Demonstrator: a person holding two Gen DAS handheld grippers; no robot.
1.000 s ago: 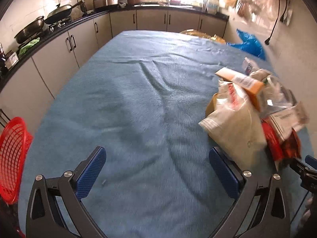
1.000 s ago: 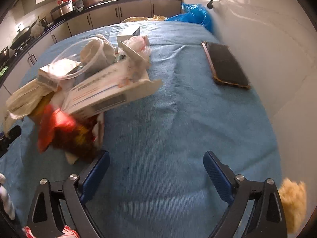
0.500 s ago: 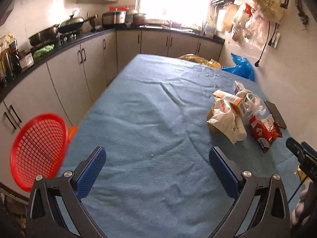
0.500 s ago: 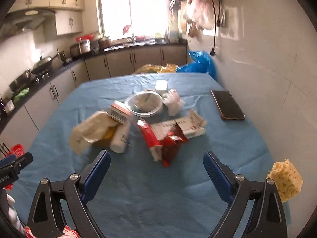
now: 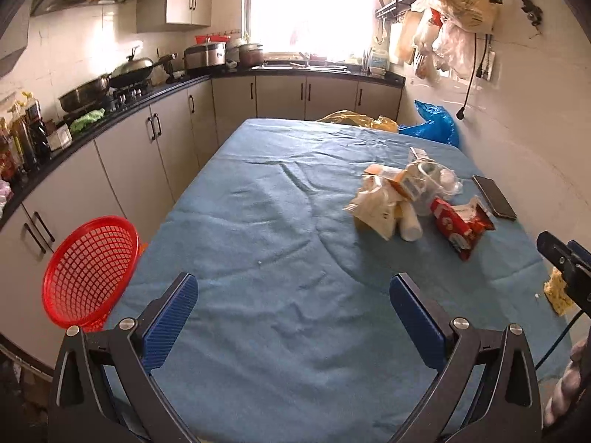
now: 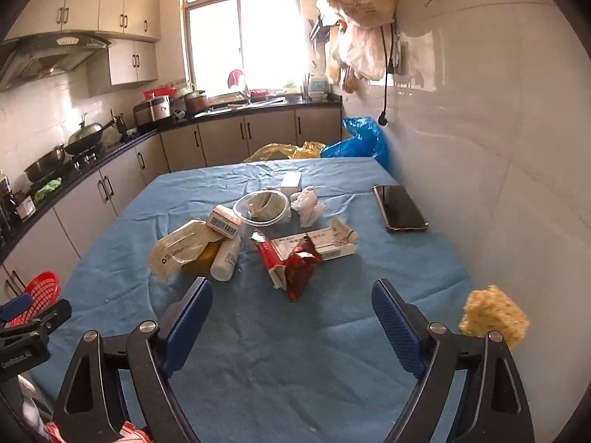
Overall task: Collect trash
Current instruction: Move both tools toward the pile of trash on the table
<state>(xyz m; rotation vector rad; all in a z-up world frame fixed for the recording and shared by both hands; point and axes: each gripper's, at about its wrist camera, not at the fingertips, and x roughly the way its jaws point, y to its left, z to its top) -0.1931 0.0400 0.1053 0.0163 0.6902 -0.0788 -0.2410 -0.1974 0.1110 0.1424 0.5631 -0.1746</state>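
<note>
Left gripper (image 5: 293,312) and right gripper (image 6: 291,317) fingers wide apart, empty, above blue tablecloth (image 5: 258,221).

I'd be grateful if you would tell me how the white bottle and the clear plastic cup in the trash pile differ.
The white bottle is opaque; the clear plastic cup is see-through, showing crumpled scraps inside. The white bottle lies on its side at the near edge of the pile, while the clear plastic cup sits farther back with its wide mouth open. Both rest on the blue tablecloth.
</note>
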